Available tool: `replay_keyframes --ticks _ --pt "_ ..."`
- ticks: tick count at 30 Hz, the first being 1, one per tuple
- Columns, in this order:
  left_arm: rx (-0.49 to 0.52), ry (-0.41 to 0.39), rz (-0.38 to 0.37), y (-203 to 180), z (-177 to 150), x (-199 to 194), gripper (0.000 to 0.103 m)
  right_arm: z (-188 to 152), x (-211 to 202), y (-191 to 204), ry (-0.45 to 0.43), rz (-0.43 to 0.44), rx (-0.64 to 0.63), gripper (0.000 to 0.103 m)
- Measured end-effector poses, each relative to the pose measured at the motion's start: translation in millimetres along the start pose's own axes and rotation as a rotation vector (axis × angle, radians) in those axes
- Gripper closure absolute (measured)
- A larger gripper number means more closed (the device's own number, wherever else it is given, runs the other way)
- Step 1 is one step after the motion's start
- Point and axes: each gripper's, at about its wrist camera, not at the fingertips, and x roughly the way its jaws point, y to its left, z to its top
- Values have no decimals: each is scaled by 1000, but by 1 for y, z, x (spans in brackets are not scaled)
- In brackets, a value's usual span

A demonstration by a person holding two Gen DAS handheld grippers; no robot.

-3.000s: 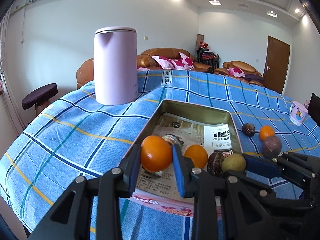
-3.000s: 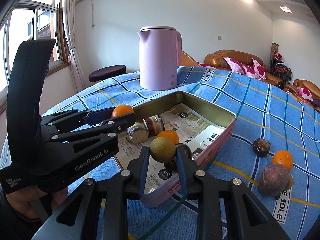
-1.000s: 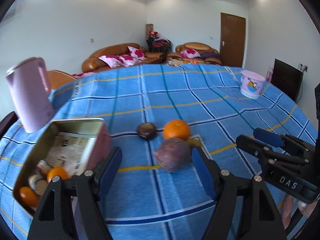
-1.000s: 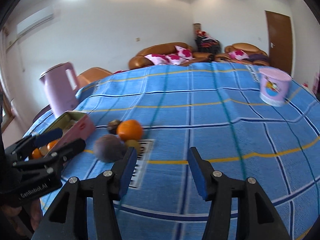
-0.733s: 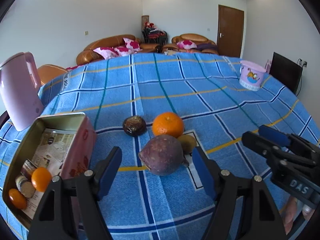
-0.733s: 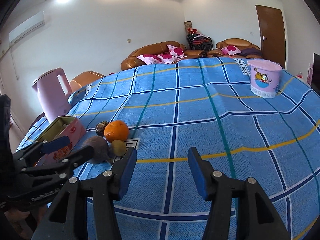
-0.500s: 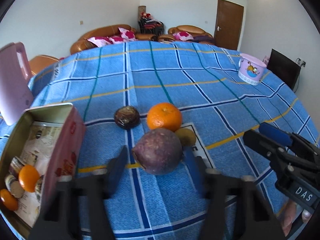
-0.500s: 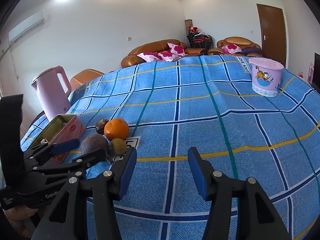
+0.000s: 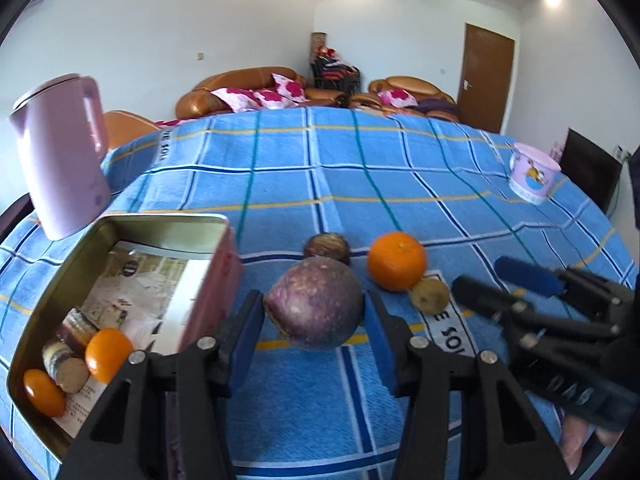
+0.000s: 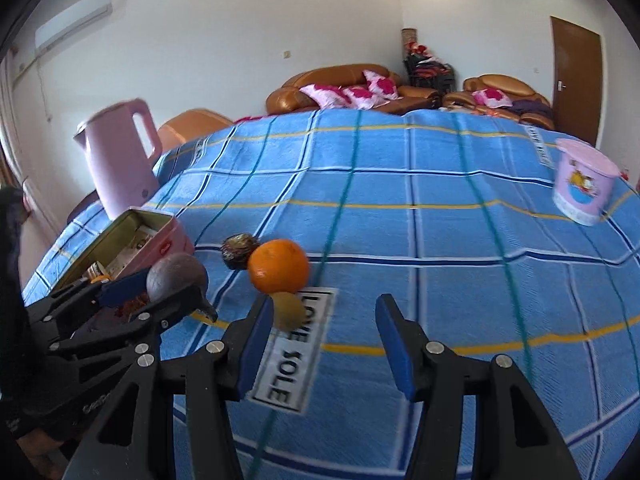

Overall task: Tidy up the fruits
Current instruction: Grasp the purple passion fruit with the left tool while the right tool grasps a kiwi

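Since a second ago the left gripper [image 9: 314, 318] has drawn its jaws in around the big purple fruit [image 9: 315, 304], which then lay loose between widely spread blue pads; they now press its two flanks, so the gripper is clamped on it. Three seconds back this same gripper held an orange over the tin, so it has crossed from the tin to the loose fruit.

In the left wrist view the purple fruit sits at the centre, on the blue checked cloth [image 9: 360, 184]. A small dark fruit [image 9: 327, 247] lies just behind it at 12 o'clock, partly hidden. An orange [image 9: 396, 261] lies at 2 o'clock from the purple fruit, and a small yellow-green fruit [image 9: 430, 295] touches the orange at its 4 o'clock side. The open tin [image 9: 168, 220] stands at 9 o'clock, with two small oranges [image 9: 108, 354] and some cut brownish pieces in its near corner. A pink kettle [image 9: 60, 152] stands beyond the tin at 10 o'clock, and a pink cup [image 9: 534, 178] far off at 2 o'clock.

The right gripper [image 10: 324, 340] hangs above the cloth with its jaws apart and nothing between them; the yellow-green fruit lies just beside its left pad.
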Motion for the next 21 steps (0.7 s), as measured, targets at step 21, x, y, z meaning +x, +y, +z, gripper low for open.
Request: replay_keyframes --ticks 21 --pt "-43 -18 22 9 0 -1 51 2 32 23 111 23 -76 72"
